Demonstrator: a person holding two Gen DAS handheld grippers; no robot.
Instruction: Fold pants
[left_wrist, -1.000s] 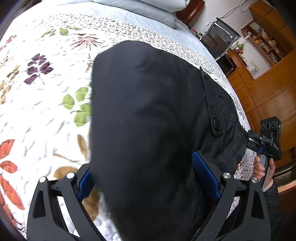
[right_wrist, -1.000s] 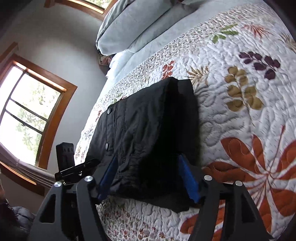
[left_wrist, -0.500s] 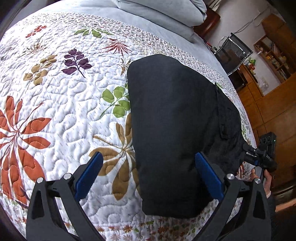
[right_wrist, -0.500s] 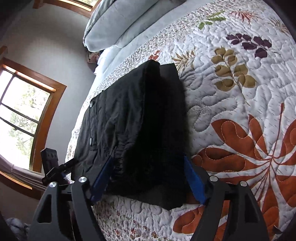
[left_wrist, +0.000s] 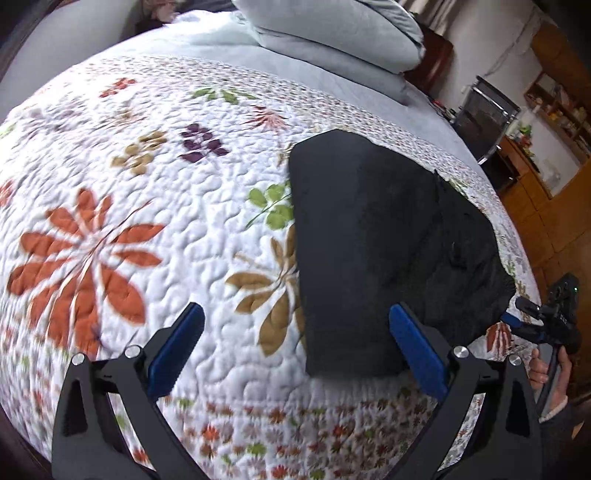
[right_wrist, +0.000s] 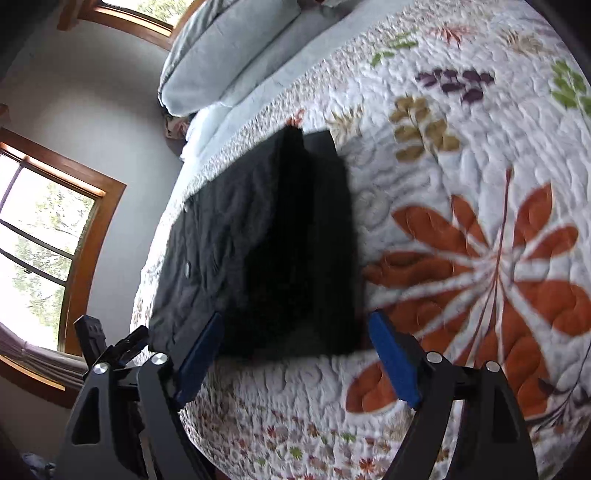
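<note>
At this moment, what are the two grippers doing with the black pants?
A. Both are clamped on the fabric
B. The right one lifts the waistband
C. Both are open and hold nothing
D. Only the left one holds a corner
C: the left gripper and right gripper both show jaws spread wide, while the folded black pants lie free on the floral quilt.

Both wrist cameras look down along their fingers from near the bed's foot edge. They share the folded pants (left_wrist: 369, 251) (right_wrist: 266, 251) on the quilt (left_wrist: 166, 192) (right_wrist: 461, 166).
</note>
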